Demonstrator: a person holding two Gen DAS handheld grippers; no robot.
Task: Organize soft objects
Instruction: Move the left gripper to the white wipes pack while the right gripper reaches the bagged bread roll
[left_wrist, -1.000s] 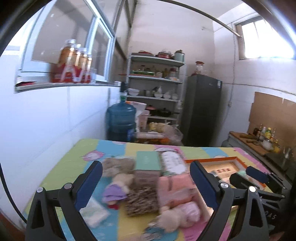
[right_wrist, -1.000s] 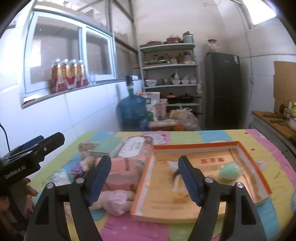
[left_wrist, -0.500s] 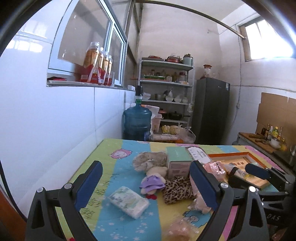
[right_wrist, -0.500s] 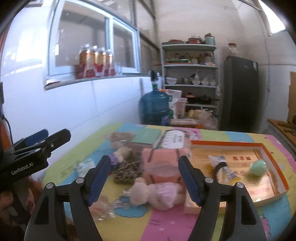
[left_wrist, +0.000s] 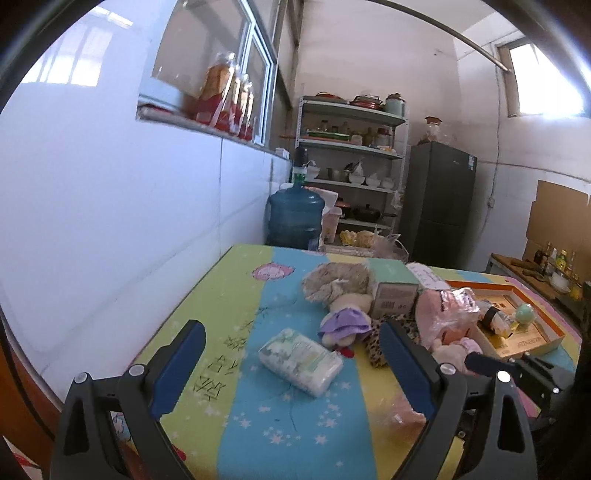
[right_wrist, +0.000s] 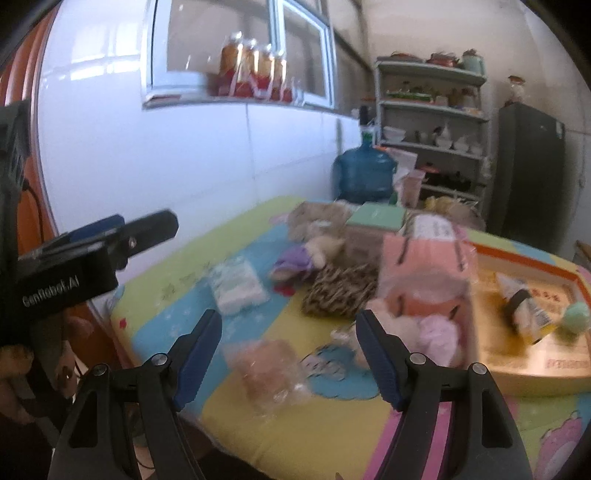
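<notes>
Soft things lie in a heap on the colourful tablecloth (left_wrist: 236, 332). A white wipes pack (left_wrist: 300, 360) lies just beyond my open left gripper (left_wrist: 291, 328), framed between its fingers. Behind it are a purple-hatted plush (left_wrist: 345, 323), a beige furry plush (left_wrist: 336, 282), a leopard pouch (left_wrist: 376, 345) and a pink bag (left_wrist: 443, 314). My right gripper (right_wrist: 288, 317) is open and empty above a clear-wrapped pinkish item (right_wrist: 273, 369). To its right are a pink plush (right_wrist: 424, 332) and the orange-rimmed tray (right_wrist: 524, 262) holding a green ball (right_wrist: 576, 317) and a packet.
A white wall (left_wrist: 110, 221) runs along the table's left side. A green-topped box (left_wrist: 393, 291) stands amid the heap. Behind the table are a blue water jug (left_wrist: 295, 218), shelves (left_wrist: 351, 155) and a dark fridge (left_wrist: 439, 206). A hand holds the left gripper (right_wrist: 147, 229).
Both views have swung left and sunk a little. The tray has slid to the right edge, and the wipes pack and the wrapped item now lie before the fingers. Both grippers stay open.
</notes>
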